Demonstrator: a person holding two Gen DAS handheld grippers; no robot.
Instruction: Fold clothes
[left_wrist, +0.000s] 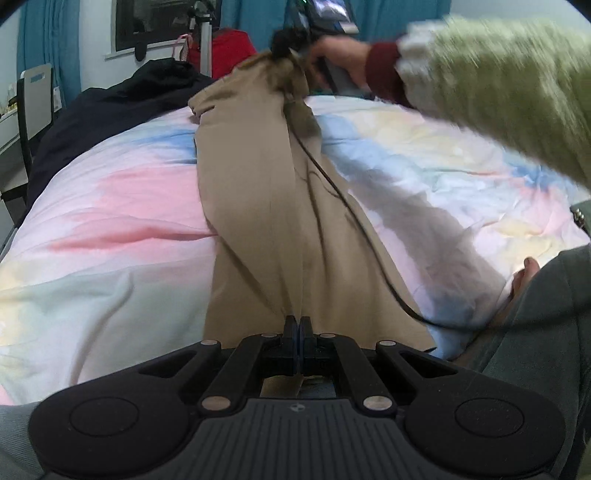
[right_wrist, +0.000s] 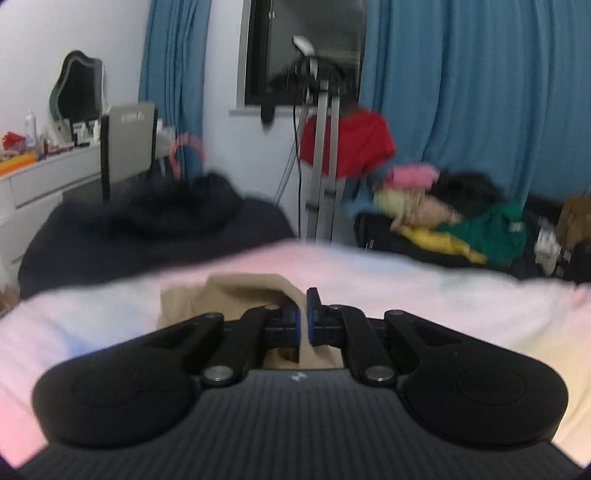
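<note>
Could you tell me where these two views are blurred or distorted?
Left wrist view: the green sleeve is motion-smeared, the tan garment fairly sharp, the bedspread bowed by the fisheye. Right wrist view: soft throughout, especially the clothes pile.

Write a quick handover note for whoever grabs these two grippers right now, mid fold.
Left gripper: shut on the near end of the tan trousers.
Right gripper: shut on the far end, lifted off the bed.
The trousers run lengthwise down the pastel bedcover, a black cord trailing over them.
Done: both ends gripped.
Left: probably bring the far end to the near end, then flatten.
</note>
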